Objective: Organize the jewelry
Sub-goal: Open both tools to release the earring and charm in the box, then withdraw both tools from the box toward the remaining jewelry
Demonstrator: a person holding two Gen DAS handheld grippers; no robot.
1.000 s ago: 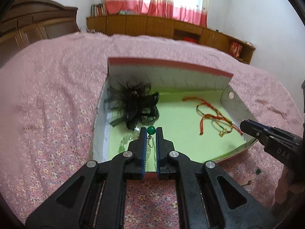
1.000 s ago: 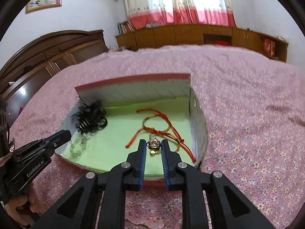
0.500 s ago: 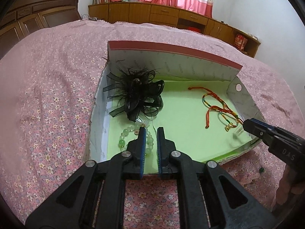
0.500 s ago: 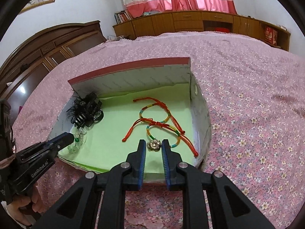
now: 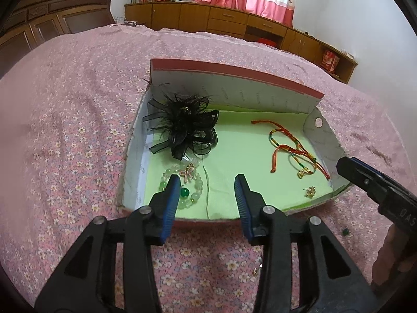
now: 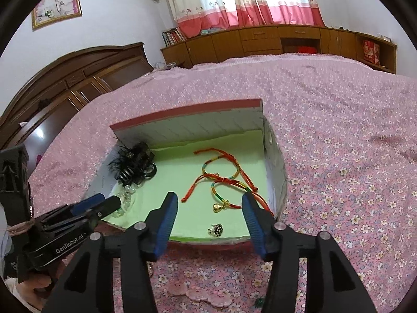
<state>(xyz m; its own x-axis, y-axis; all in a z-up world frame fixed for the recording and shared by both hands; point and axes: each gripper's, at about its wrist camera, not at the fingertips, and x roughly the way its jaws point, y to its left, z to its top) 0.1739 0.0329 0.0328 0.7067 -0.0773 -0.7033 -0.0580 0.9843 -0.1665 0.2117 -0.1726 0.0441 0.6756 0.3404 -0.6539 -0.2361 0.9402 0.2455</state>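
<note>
Releasing: both of my grippers have just been opening over the box, and nothing sits between either pair of jaws.
Pale green bead bracelet with a dark green bead and pink bow charm point(image 5: 182, 186): lies on the lining at the box's near left corner, just beyond my left gripper point(image 5: 207, 182); I judge it was let go there to sit beside the hair piece.
Small dark flower-shaped stud point(image 6: 216, 229): rests near the front edge, between and just beyond the spread tips of my right gripper point(image 6: 209, 203), free of them.
Red and rainbow cord bracelets with a gold bell point(image 6: 221, 180): loose tangle on the right half, apart from the stud.
Black feather-and-ribbon hair piece point(image 5: 182, 127): far left corner, overlapping the bead bracelet's far side.
Shallow cardboard box with light green lining point(image 5: 234, 78): open, resting on the pink flowered bedspread point(image 5: 65, 130).
Hard to make out: small items on the bedspread before the box, partly hidden behind my fingers.
Cut off: my hands, only slivers showing at the frame edges.
</note>
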